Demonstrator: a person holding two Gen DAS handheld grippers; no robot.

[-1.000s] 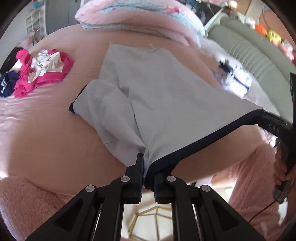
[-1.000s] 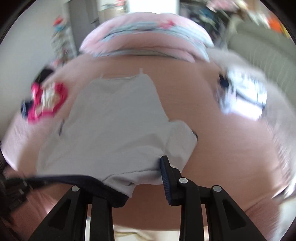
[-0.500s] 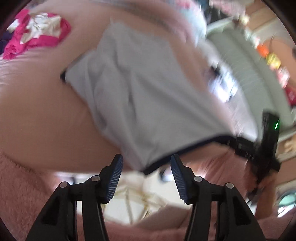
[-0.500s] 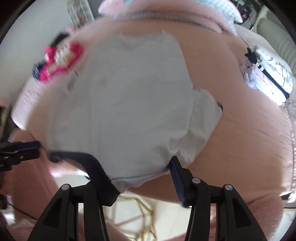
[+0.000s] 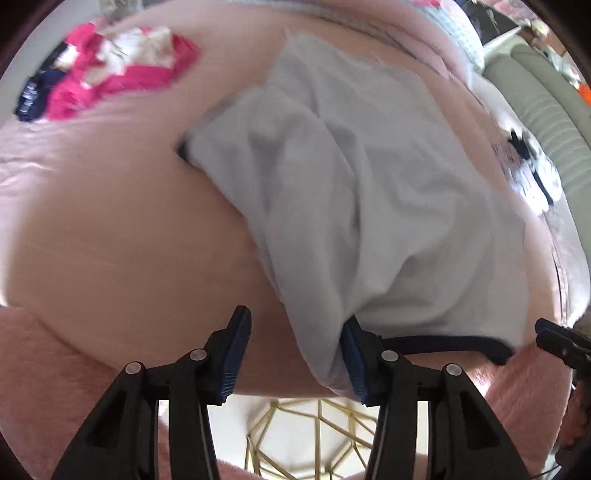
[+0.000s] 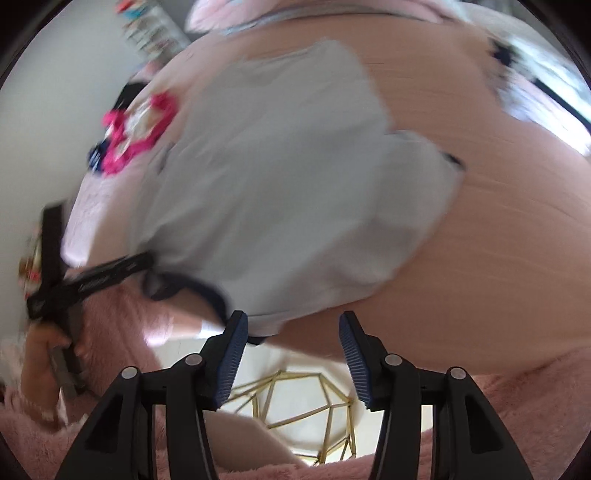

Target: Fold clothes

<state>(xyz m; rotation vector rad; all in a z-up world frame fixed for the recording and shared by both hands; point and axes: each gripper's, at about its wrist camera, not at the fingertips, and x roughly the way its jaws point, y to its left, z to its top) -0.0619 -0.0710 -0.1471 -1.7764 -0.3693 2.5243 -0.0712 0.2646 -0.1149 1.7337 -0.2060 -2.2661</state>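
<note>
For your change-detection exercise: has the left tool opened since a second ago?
Yes. The left tool was clamped on the grey shirt's navy hem; now its jaws stand apart, and the shirt lies slack on the pink bed.

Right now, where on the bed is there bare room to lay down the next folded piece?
Bare pink bedspread lies between the grey shirt and the pink-and-white garment pile, down to the near edge. In the right wrist view, another bare stretch lies beside the shirt's sleeve. The far end is crowded with bedding.

Matt grey cloth shirt (image 5: pixel 362 206), smooth pink bedsheet (image 5: pixel 110 229), fluffy pink blanket (image 6: pixel 517 417), ribbed blue tong pads (image 5: pixel 236 354)
</note>
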